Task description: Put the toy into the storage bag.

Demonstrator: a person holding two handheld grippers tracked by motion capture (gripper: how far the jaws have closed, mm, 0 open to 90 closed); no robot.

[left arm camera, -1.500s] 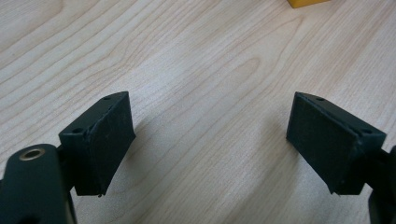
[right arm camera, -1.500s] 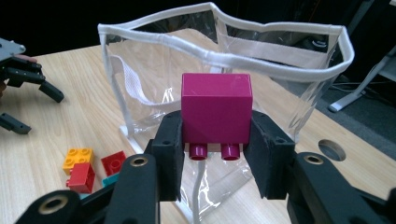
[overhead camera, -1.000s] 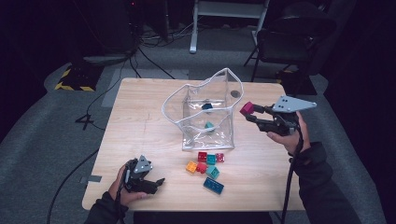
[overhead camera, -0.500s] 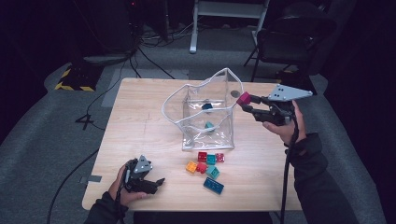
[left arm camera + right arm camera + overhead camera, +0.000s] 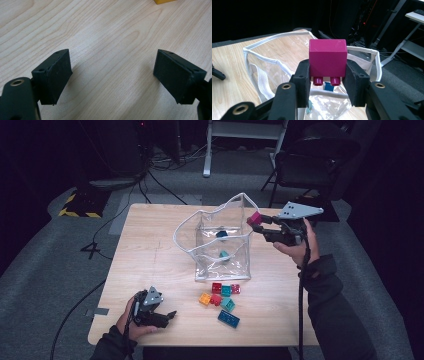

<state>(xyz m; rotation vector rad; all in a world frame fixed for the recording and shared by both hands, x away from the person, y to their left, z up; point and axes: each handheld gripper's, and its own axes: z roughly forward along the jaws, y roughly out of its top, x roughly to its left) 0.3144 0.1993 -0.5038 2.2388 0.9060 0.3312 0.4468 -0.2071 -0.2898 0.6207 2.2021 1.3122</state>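
Here the right gripper [image 5: 328, 75] pinches a magenta plastic building block [image 5: 327, 60] between its two black pads, one pad on each side face, with the block's two round studs pointing back down towards the claw's body. Just beyond and below that claw's tips is the open mouth of a clear plastic bag with a white fabric rim [image 5: 269, 41]. The held block hangs at the near edge of that rim, above the bag's opening. Through the gap under the block, a small blue brick [image 5: 328, 86] lies on the bag's floor. In the high view a teal brick [image 5: 224, 254] lies in the bag too. Well away from the right claw, at the near side of the pale wooden table [image 5: 150, 245], the left gripper [image 5: 112, 72] sits low over the wood with its jaws spread and only bare tabletop between them. An orange-yellow brick [image 5: 163, 1] lies ahead of its tips. Beyond that brick lies a loose cluster of red, teal and blue bricks [image 5: 226, 290], between the left claw and the bag.
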